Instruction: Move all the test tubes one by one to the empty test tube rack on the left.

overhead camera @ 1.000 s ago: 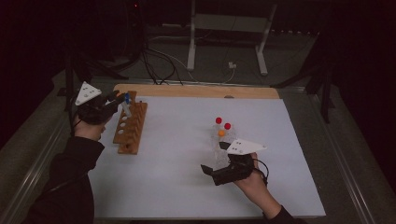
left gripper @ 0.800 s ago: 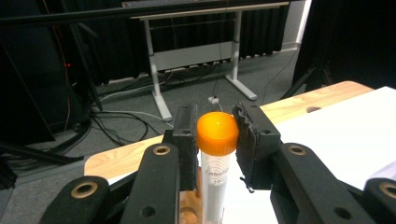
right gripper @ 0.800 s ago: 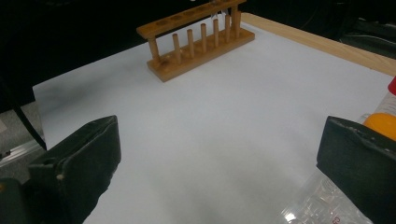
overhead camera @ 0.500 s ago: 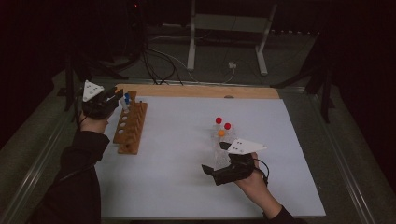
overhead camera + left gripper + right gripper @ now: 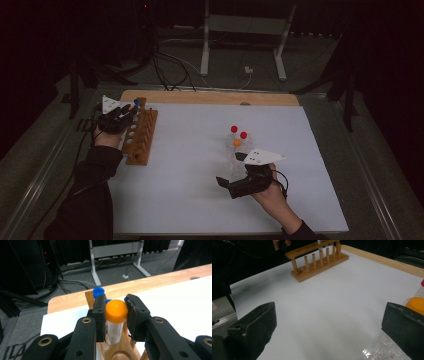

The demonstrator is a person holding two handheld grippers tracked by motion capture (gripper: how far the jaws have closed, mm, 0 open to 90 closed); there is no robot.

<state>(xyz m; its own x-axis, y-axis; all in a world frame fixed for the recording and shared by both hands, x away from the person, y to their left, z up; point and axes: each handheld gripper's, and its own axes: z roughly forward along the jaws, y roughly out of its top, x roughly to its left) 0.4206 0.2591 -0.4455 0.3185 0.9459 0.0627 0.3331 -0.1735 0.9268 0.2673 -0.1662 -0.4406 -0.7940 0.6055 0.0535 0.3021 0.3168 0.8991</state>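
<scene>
The left gripper (image 5: 113,315) has its jaws closed onto an orange-capped tube (image 5: 115,322): both pads press the sides of the orange cap, and the clear body of the tube hangs straight down between them into the wooden rack (image 5: 140,131). In the high view the left gripper (image 5: 120,117) sits over the far end of that rack, at the left of the white desk (image 5: 200,200). Two blue caps (image 5: 98,291) show just beyond the jaws, at the far end of the rack.

The right gripper (image 5: 329,332) has its jaws spread wide with nothing between the pads, only bare white desk. A clear container (image 5: 384,347) lies at its lower right edge, close under the right-hand pad, and another orange cap (image 5: 415,304) peeks out just behind that pad. In the high view the right gripper (image 5: 230,185) rests low near the middle-right of the desk, with a small cluster of tubes (image 5: 237,137) with red and orange caps standing just beyond it.

Compared with a second ago, the left gripper has come down closer onto the far end of the rack, bringing the tube with it and keeping the same tight grip. The right gripper and the cluster of tubes lie as they did.
</scene>
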